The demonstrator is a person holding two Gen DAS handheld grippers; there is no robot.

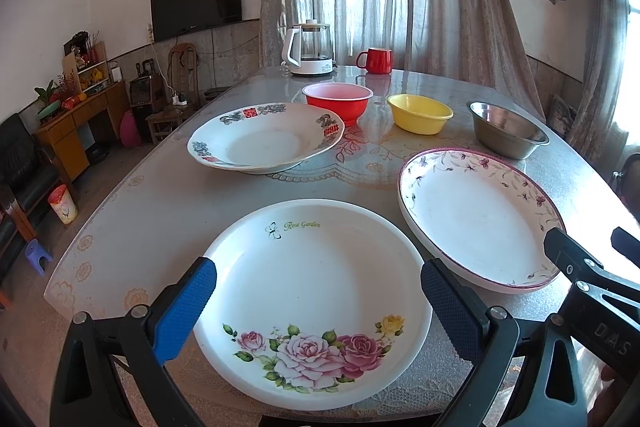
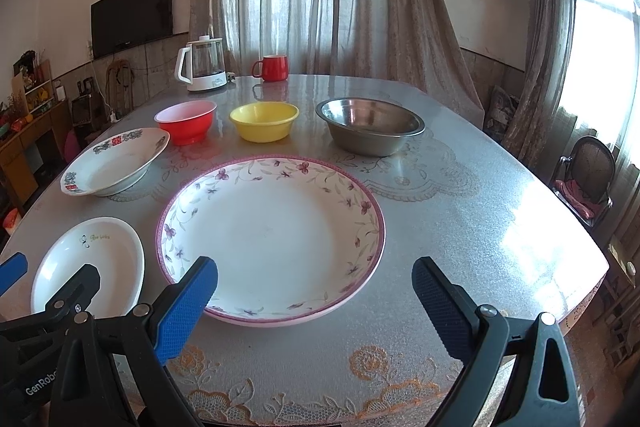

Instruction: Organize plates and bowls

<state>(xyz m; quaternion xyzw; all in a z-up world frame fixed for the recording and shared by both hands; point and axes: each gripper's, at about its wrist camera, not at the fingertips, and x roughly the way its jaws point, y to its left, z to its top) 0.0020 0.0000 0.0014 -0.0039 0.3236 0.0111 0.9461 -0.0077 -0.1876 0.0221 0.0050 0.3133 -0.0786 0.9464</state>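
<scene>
In the left wrist view, the left gripper (image 1: pixel 318 307) has its fingers apart above the rose plate (image 1: pixel 312 303) on the table (image 1: pixel 160 211). In the right wrist view, the right gripper (image 2: pixel 314 301) is spread wide too, before the vine plate (image 2: pixel 272 239); behind stand three bowls (image 2: pixel 264 121).

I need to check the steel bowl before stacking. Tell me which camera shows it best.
The right wrist view: the steel bowl sits whole and unobstructed behind the purple-rimmed plate, its inside visible. The left wrist view shows the same bowl smaller, off toward the right edge, more distorted.
</scene>
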